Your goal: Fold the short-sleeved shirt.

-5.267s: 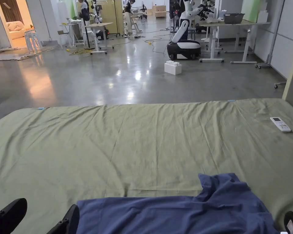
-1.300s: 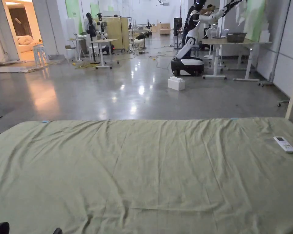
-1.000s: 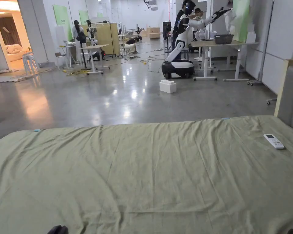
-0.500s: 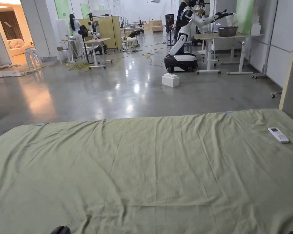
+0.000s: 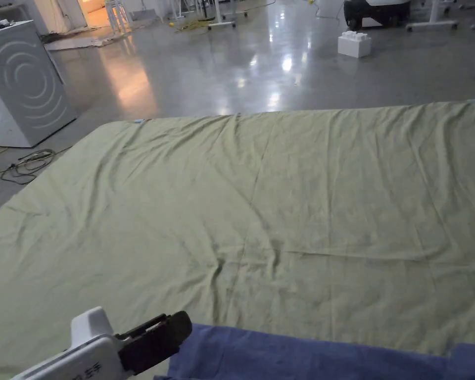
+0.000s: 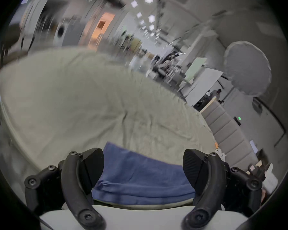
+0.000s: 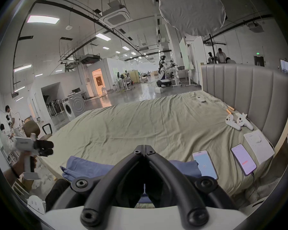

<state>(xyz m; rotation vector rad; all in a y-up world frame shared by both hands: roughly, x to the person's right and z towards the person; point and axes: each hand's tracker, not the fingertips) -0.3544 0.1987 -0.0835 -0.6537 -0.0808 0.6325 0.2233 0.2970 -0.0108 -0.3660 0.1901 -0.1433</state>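
Down at the near edge of the bed [image 5: 261, 198], the shirt [image 5: 301, 354] is lying in a low blue band, its long axis running along that edge, from the bed's left corner toward the headboard [image 7: 249, 90] side. Which end is the collar and which the hem cannot be told; one end near the corner is bunching into rounded folds in the left gripper view [image 6: 140, 180], and the right gripper view [image 7: 85, 165] is showing the cloth stretching across behind the jaws.

The left gripper [image 6: 143, 165] is hanging just above the shirt's corner end, jaws standing wide apart with the blue cloth between and below them, not pinched. In the head view its dark tip [image 5: 155, 341] is sitting just beside the shirt's left end, and whether it is touching cannot be told. The right gripper [image 7: 144, 150] is hovering over the shirt nearer the headboard, its jaws pressed together with nothing between them.

Two phones [image 7: 204, 164] are lying on the bed between the shirt and the headboard, one just beside the shirt's end. A remote [image 7: 200, 99] is resting far across the bed, by the headboard. A washer [image 5: 19, 84] is standing off the bed's far left corner.
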